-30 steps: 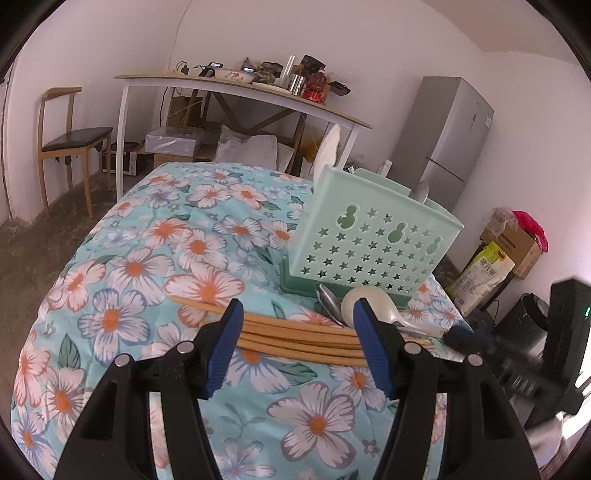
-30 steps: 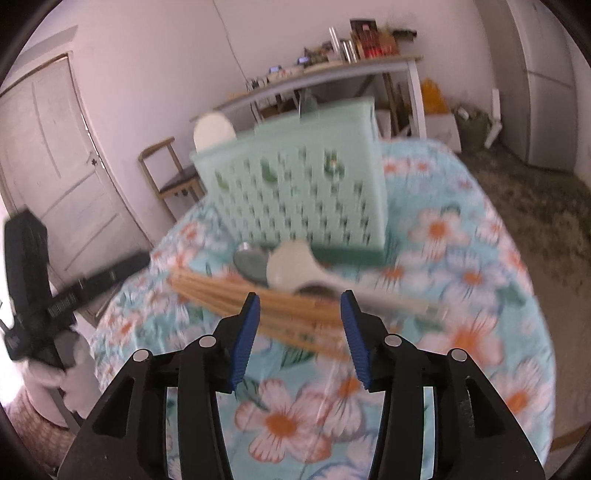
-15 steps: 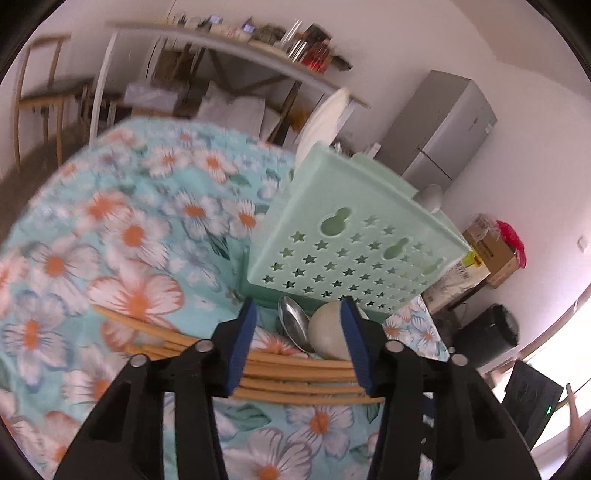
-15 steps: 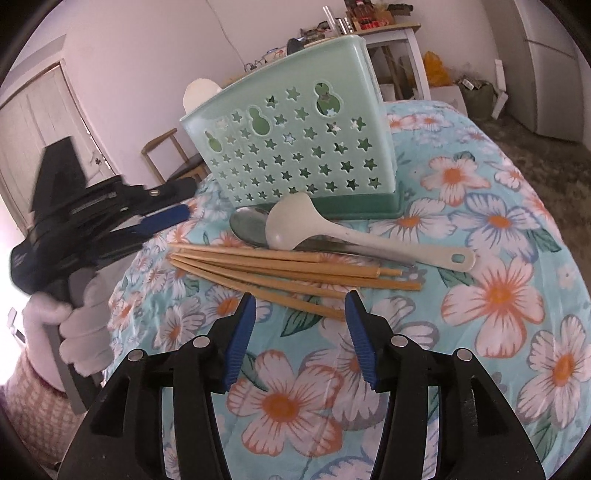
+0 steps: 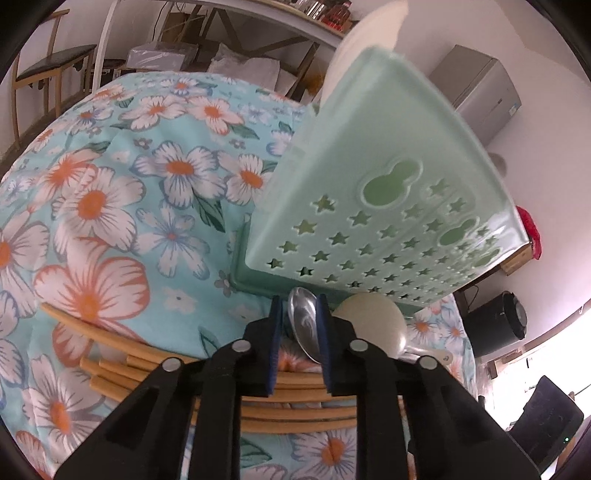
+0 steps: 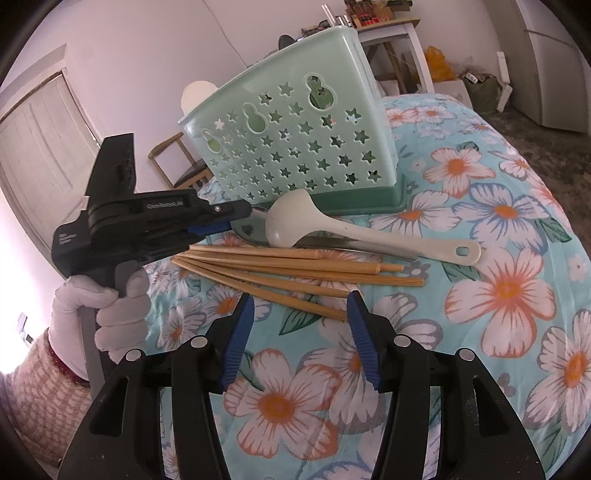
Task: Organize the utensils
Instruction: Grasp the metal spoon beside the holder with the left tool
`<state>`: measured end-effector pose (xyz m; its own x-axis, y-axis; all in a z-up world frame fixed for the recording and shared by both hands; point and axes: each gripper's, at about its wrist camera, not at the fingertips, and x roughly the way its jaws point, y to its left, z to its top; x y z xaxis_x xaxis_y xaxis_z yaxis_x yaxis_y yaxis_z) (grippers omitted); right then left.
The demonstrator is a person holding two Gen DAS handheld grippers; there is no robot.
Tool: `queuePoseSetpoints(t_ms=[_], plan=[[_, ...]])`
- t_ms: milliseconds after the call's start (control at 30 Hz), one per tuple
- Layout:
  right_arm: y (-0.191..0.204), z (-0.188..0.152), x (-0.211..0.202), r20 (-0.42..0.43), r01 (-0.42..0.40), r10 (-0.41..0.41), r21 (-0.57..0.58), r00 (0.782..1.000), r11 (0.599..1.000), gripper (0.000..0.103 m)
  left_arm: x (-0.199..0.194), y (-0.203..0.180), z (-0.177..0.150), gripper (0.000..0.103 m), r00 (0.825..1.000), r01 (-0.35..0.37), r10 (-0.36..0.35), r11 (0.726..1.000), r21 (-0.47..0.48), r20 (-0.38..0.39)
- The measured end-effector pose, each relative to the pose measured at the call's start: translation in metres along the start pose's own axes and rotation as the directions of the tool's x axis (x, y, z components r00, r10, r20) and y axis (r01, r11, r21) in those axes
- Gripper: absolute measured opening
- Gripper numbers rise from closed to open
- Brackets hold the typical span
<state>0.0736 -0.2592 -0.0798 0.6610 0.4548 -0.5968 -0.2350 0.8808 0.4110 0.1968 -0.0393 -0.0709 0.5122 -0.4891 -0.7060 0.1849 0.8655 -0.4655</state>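
Note:
A mint-green utensil caddy (image 5: 388, 206) (image 6: 295, 147) with star holes stands on the floral tablecloth (image 5: 110, 184). A white spoon (image 6: 199, 92) pokes out of it. In front of it lie a metal spoon (image 5: 303, 325) (image 6: 251, 229), a white ladle (image 5: 373, 325) (image 6: 295, 221) and several wooden chopsticks (image 5: 110, 369) (image 6: 295, 266). My left gripper (image 5: 298, 306) (image 6: 240, 214) is closing around the tip of the metal spoon's bowl. A thin gap still shows at one pad, and the spoon rests on the cloth. My right gripper (image 6: 302, 297) hangs open just short of the nearest chopstick, holding nothing.
A gloved hand (image 6: 110, 310) holds the left gripper at the table's left side. Beyond the table are a wooden chair (image 5: 48, 70), a cluttered white side table (image 5: 258, 18), a grey fridge (image 5: 480, 88) and a black bin (image 5: 495, 325).
My left gripper moved forward and down over the chopsticks to the metal spoon, and its jaws narrowed from wide open to nearly shut. The right gripper sank slightly and stayed open.

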Motion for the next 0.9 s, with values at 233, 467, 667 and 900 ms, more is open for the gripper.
queuePoseSetpoints(t_ms=[233, 467, 667, 900], plan=[[-0.001, -0.001, 0.0, 0.002, -0.002, 0.002, 0.002, 1.0, 1.0, 0.051, 0.007, -0.004, 0.0, 0.004, 1.0, -0.013, 0.013, 1.0, -0.01, -0.001], [-0.002, 0.0, -0.003, 0.005, 0.006, -0.006, 0.009, 1.0, 1.0, 0.051, -0.013, -0.01, 0.002, 0.002, 0.999, 0.043, -0.042, 0.999, -0.032, 0.019], [0.0, 0.0, -0.013, 0.017, 0.026, -0.026, 0.008, 1.0, 1.0, 0.051, -0.043, -0.021, -0.004, 0.002, 0.994, 0.1, -0.1, 0.995, -0.007, 0.04], [0.01, -0.005, -0.031, 0.021, 0.057, -0.056, -0.021, 0.998, 0.998, 0.051, -0.069, -0.022, -0.025, 0.002, 0.987, 0.159, -0.158, 0.987, -0.016, 0.03]])
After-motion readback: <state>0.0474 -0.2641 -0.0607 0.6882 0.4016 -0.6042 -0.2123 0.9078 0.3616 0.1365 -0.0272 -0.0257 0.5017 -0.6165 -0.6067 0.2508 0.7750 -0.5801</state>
